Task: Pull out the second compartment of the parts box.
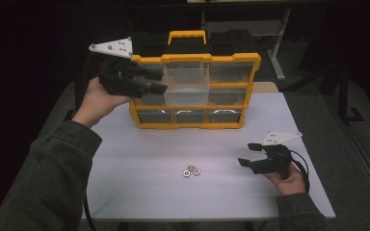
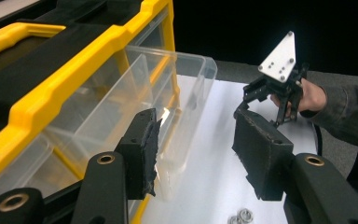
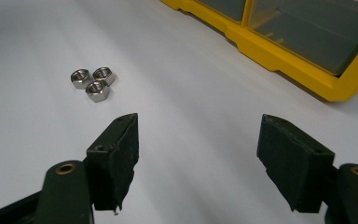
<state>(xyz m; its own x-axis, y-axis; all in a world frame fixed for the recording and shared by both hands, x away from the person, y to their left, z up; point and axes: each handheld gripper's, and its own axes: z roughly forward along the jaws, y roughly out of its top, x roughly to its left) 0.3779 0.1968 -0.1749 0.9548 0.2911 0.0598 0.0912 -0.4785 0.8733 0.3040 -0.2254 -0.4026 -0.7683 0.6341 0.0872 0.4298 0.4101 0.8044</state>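
Three nuts lie at desk centre. Clear drawer pulled out, twelve o'clock; left gripper beside it, fingers apart, empty. Right gripper, three o'clock, fingers apart. Likely next: pinch one nut squarely.

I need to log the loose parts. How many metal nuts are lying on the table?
3. The nuts lie in one tight cluster on the white table, in front of the yellow organizer. Others may be hidden in its drawers.

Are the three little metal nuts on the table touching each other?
Touching. In the right gripper view the three nuts sit bunched in a tight cluster on the white table, their sides pressed together with no table showing between neighbours.
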